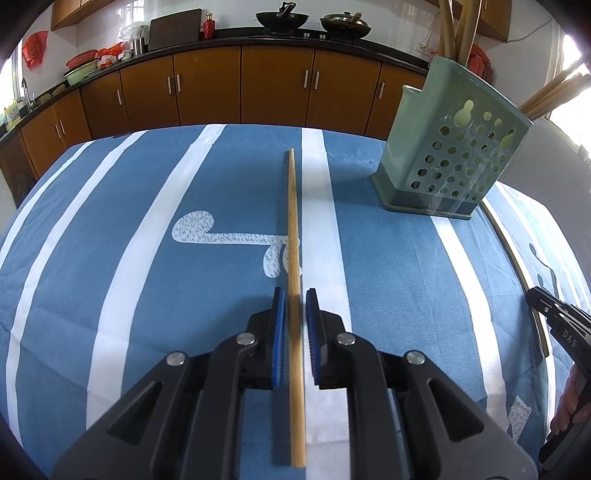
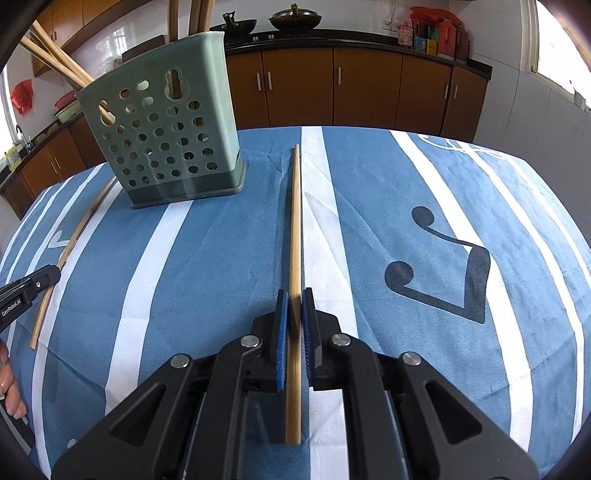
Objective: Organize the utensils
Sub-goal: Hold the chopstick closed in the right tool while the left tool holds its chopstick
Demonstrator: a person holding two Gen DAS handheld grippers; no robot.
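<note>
On the left, the left tool (image 1: pixel 294 295) is pinching one bamboo chopstick (image 1: pixel 293 236) above the striped counter (image 1: pixel 147 258); the perforated green holder (image 1: pixel 443 155) is already carrying several. The right tool (image 2: pixel 293 295) is gripping another chopstick (image 2: pixel 294 229). Both are still waiting to go in.

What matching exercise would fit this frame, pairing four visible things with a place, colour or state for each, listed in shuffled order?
Things:
1. utensil holder
2. chopstick
3. black woks
4. tablecloth

Descriptions:
A. on the stove at the back counter
B. blue with white stripes
C. green, perforated, with chopsticks standing in it
D. between the pads of the left tongs, pointing away from the camera

Pairs: 1-C, 2-D, 3-A, 4-B
</note>
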